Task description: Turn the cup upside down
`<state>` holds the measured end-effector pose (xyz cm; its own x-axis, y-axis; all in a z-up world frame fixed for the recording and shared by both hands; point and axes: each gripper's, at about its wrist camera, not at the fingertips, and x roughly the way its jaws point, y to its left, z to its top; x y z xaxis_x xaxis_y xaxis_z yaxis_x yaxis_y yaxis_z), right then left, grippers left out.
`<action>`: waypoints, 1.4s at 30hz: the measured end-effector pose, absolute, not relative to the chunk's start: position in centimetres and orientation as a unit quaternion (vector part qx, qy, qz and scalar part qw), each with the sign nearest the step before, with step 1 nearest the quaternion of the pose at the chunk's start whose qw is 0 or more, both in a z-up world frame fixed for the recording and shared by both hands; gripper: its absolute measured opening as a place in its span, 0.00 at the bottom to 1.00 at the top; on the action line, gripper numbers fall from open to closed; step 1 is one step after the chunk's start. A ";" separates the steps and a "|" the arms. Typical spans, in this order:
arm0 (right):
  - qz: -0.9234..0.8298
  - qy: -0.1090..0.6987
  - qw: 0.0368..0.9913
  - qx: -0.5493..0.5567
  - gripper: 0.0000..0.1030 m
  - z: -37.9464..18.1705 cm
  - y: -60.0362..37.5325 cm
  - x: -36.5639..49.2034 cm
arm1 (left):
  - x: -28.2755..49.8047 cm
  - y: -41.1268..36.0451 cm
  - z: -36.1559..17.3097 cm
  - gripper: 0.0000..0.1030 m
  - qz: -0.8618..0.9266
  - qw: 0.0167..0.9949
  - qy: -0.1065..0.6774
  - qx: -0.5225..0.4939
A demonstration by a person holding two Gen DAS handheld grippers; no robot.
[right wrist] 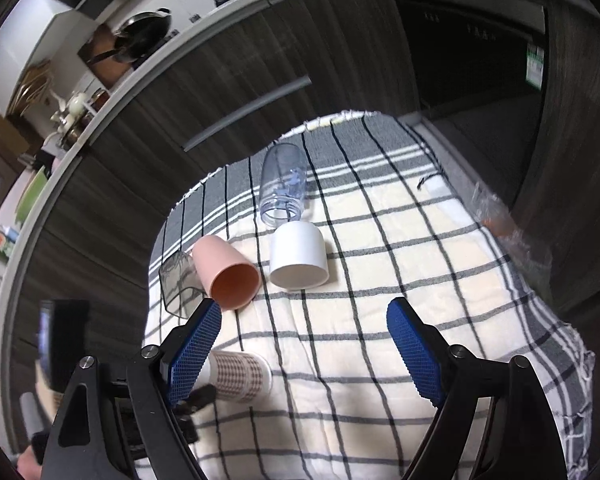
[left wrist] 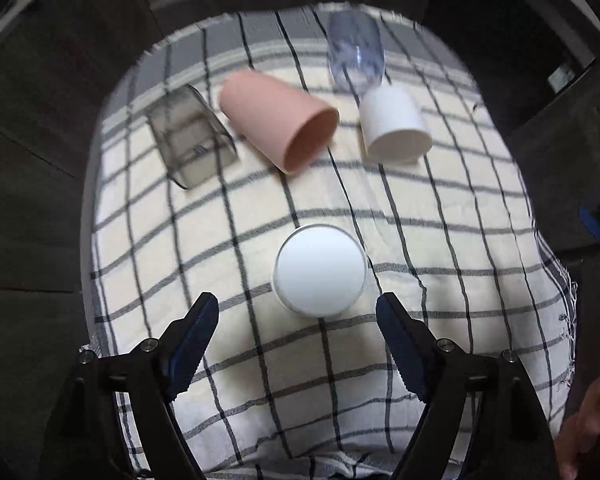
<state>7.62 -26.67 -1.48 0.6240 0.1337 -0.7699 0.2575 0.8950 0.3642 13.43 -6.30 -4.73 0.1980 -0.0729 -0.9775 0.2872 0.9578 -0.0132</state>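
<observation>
One patterned cup (left wrist: 320,270) already stands inverted, flat base up, just ahead of your left gripper (left wrist: 298,332) and centred between its fingers. Four cups (pink (left wrist: 278,126), white (left wrist: 394,126), grey, clear) lie sideways farther ahead, unflipped. Both grippers, right (right wrist: 304,344) included, hover above the checked cloth (left wrist: 460,280), fingers spread, holding nothing.

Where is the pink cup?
The pink cup lies on its side at the far end of the cloth, between the grey cup on its left and the white cup on its right.
</observation>
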 end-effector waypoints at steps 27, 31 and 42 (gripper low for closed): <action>-0.063 0.274 0.959 0.043 0.88 3.0 -18.8 -5.0 | 0.6 0.8 -0.5 0.78 -0.075 0.907 0.414 -0.029; -0.063 0.272 0.960 0.027 0.88 2.8 -18.2 -5.6 | -0.9 1.5 0.0 0.79 -0.060 0.920 0.385 -0.035; -0.066 0.240 0.969 0.003 0.88 4.8 -16.9 -7.8 | -4.1 2.3 2.1 0.82 -0.037 0.941 0.336 -0.024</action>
